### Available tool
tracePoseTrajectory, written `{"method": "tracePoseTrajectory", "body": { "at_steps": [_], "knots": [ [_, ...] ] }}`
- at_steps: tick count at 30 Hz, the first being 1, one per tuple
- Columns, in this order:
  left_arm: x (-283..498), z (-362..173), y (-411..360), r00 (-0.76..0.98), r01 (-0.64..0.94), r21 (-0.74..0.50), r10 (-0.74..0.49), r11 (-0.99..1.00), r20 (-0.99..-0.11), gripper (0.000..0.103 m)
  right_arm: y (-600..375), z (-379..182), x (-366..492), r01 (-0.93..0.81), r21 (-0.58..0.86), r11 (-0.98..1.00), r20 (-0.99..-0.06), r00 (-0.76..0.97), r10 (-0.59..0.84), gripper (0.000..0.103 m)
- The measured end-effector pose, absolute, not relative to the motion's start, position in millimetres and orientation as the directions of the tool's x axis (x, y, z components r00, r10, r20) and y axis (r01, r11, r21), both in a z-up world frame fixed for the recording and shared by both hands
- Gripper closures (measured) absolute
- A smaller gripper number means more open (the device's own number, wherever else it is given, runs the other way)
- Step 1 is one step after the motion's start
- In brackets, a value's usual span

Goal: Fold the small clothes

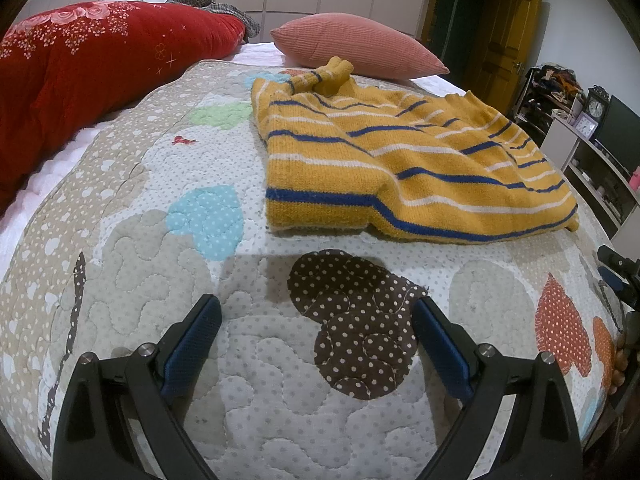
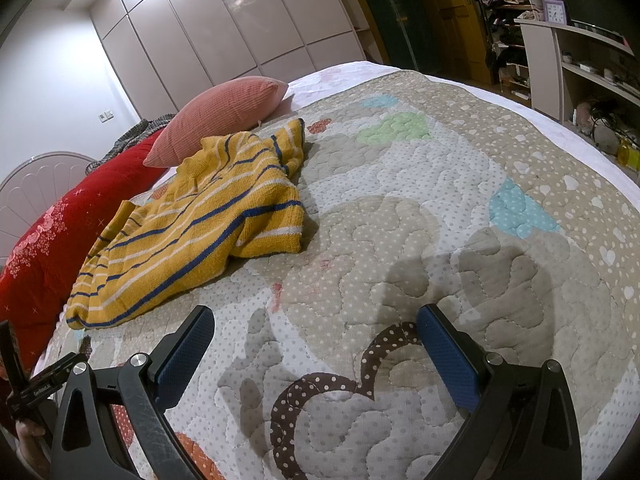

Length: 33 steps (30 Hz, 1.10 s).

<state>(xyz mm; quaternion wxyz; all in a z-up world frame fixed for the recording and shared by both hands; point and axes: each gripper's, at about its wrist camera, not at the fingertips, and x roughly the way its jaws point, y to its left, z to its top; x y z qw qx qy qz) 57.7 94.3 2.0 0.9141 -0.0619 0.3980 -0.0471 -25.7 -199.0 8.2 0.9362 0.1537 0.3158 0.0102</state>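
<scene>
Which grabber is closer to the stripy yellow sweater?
Left, probably, though it's close. The left gripper faces the stripy yellow sweater, which lies straight ahead past a brown heart patch. The right gripper points at bare quilt, with the sweater off to its left.

The left gripper (image 1: 316, 338) has a black plastic frame with two curved arms. Each arm carries a blue pad with a fine dotted texture and a round silver screw. The right gripper (image 2: 316, 346) has the same black frame, blue pads and silver screws.
</scene>
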Motion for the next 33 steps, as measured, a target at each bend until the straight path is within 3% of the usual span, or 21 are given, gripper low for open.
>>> {"method": "tracePoseTrajectory", "body": {
  "at_steps": [8, 12, 16, 21, 23, 25, 27, 31, 33],
  "knots": [
    [58, 2, 94, 0.678, 0.037, -0.149, -0.134, 0.988, -0.722, 0.007, -199, 8, -26, 0.078, 0.294, 0.953, -0.588, 0.801, 0.116, 0.001],
    [64, 1, 89, 0.649, 0.061, -0.129, -0.138, 0.990, -0.749, 0.000, -199, 8, -26, 0.078, 0.293, 0.953, -0.588, 0.801, 0.115, 0.001],
    [73, 0, 83, 0.618, 0.065, -0.072, -0.097, 0.995, -0.780, 0.000, -199, 7, -26, 0.081, 0.286, 0.955, -0.593, 0.798, 0.110, 0.001],
    [77, 2, 85, 0.602, 0.059, -0.085, -0.103, 0.995, -0.791, 0.001, -198, 8, -21, 0.082, 0.270, 0.959, -0.615, 0.782, 0.106, 0.000],
    [76, 10, 92, 0.602, 0.040, -0.151, -0.145, 0.988, -0.786, 0.008, -194, 10, -12, 0.070, 0.220, 0.973, -0.668, 0.737, 0.098, 0.000],
    [74, 22, 107, 0.608, 0.050, -0.293, -0.262, 0.955, -0.750, 0.012, -188, 17, -2, 0.047, 0.166, 0.985, -0.738, 0.669, 0.092, 0.000],
    [73, 34, 122, 0.628, 0.061, -0.406, -0.351, 0.912, -0.695, 0.012, -190, 25, -1, 0.001, 0.257, 0.967, -0.728, 0.658, 0.193, 0.000],
    [93, 29, 145, 0.600, 0.056, -0.583, -0.494, 0.810, -0.629, 0.012, -201, 27, 15, -0.069, 0.574, 0.816, -0.610, 0.629, 0.482, 0.000],
    [110, 16, 148, 0.559, 0.044, -0.668, -0.572, 0.743, -0.600, 0.012, -203, 16, 30, -0.049, 0.663, 0.747, -0.572, 0.611, 0.547, 0.000]
  ]
}}
